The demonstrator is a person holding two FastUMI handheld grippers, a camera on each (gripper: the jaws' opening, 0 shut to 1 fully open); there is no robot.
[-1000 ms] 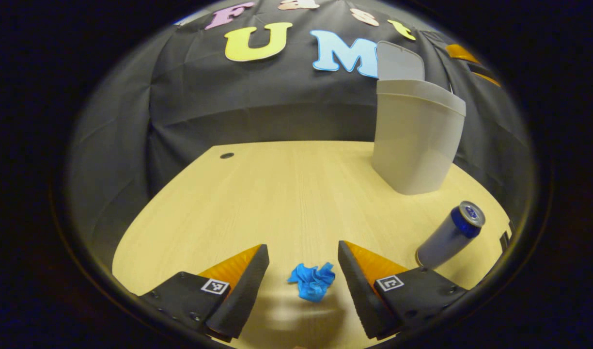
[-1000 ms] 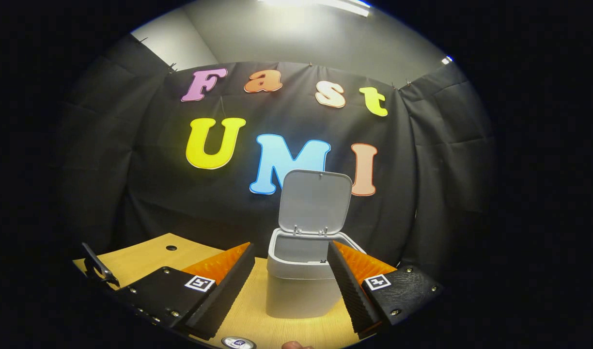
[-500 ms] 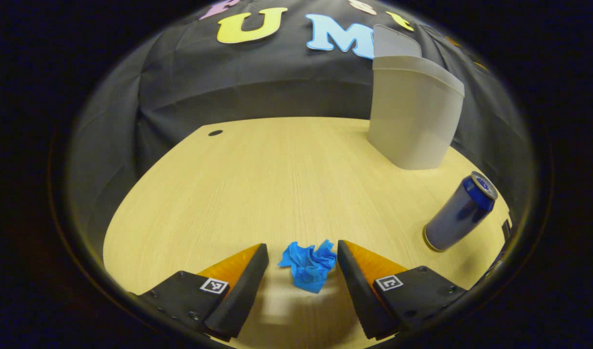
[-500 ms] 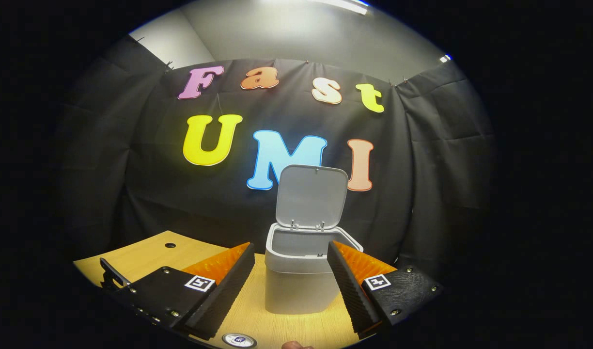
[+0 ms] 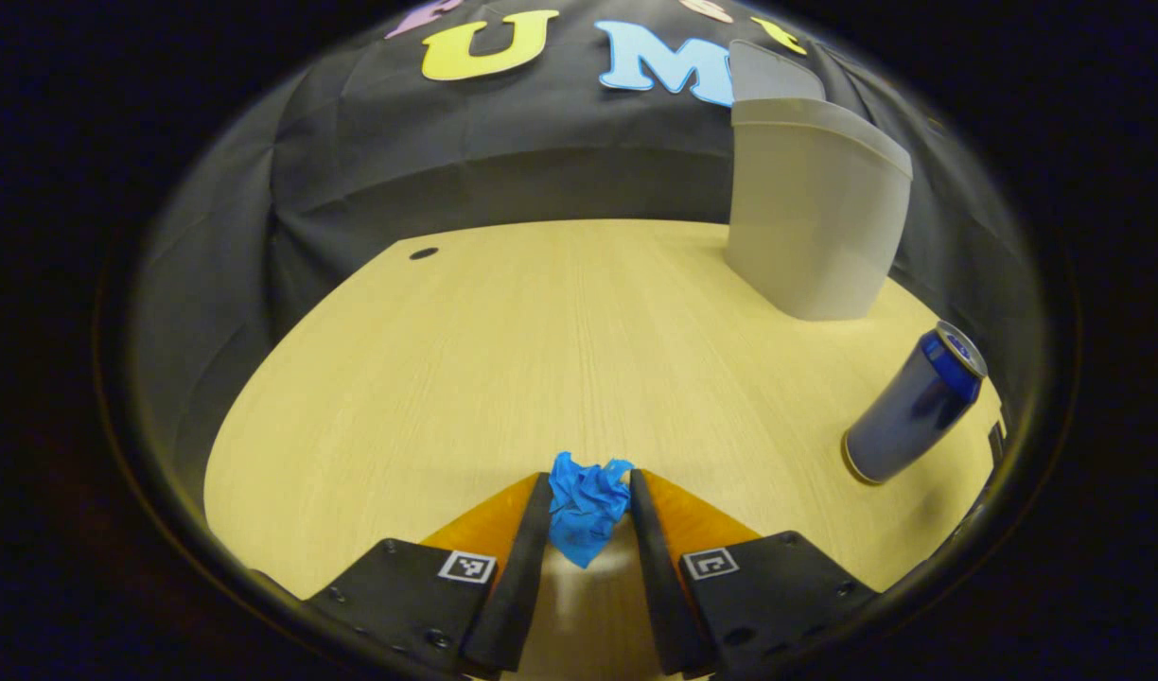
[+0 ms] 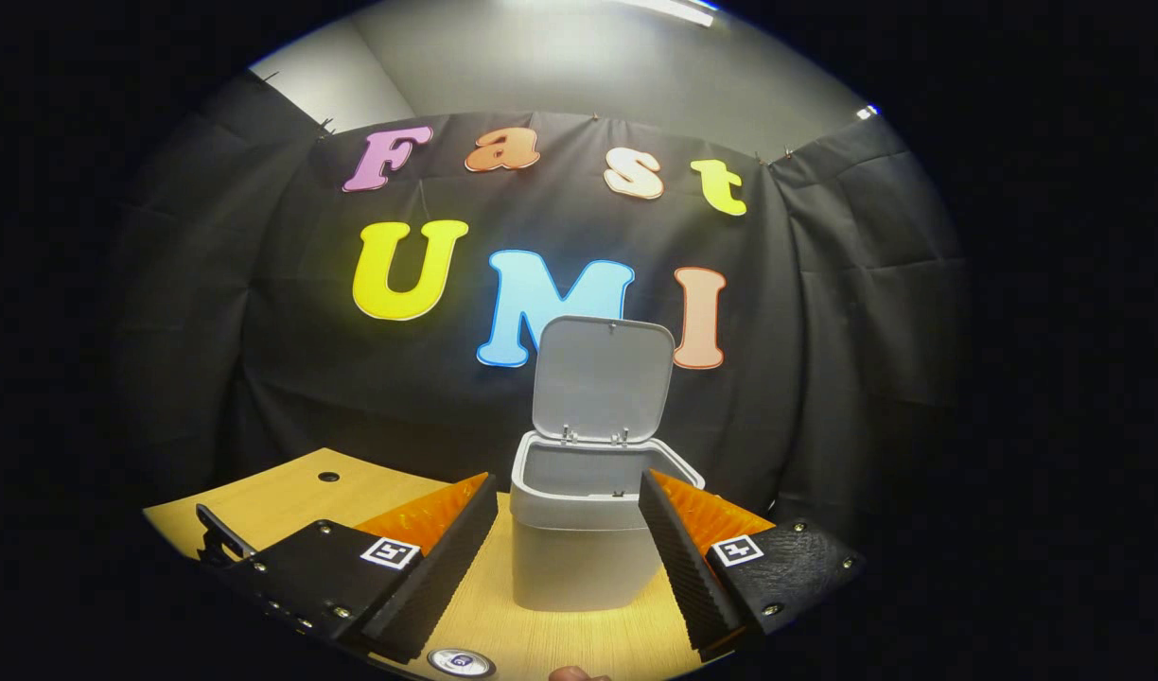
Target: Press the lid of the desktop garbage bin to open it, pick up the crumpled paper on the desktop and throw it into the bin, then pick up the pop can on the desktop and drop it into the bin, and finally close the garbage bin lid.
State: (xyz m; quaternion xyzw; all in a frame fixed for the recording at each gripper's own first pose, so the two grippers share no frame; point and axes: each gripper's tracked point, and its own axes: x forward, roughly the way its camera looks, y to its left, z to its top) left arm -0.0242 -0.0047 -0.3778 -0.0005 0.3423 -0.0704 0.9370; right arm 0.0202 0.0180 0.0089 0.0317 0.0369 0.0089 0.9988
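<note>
Crumpled paper (image 5: 584,506), blue, sits between the two fingers of the left tool (image 5: 587,497) at their forward ends. Both fingers press against the sides of the paper, so the left tool is closed on it at a narrow gap. The paper is low over the wooden surface (image 5: 541,350); whether it rests on the wood or is lifted clear cannot be told.

Pop can (image 5: 913,407), blue with a silver top, stands upright on the surface to the right of the left tool and well apart from it. In the left gripper view the garbage bin (image 5: 811,227) stands at the far right of the surface, beyond the can and apart from it, in front of the black cloth wall (image 5: 399,161). A small dark hole (image 5: 423,253) marks the surface at far left.

Right tool (image 6: 568,515) is held above the surface with its fingers set wide apart and nothing between them. In the right gripper view the garbage bin (image 6: 579,558) appears straight ahead, framed by the gap between the two fingers and farther off than their tips. Its lid (image 6: 603,380) is raised upright on the rear hinge, leaving the bin mouth open. The top of the pop can (image 6: 459,662) shows at the bottom edge of this view, below the left finger.
</note>
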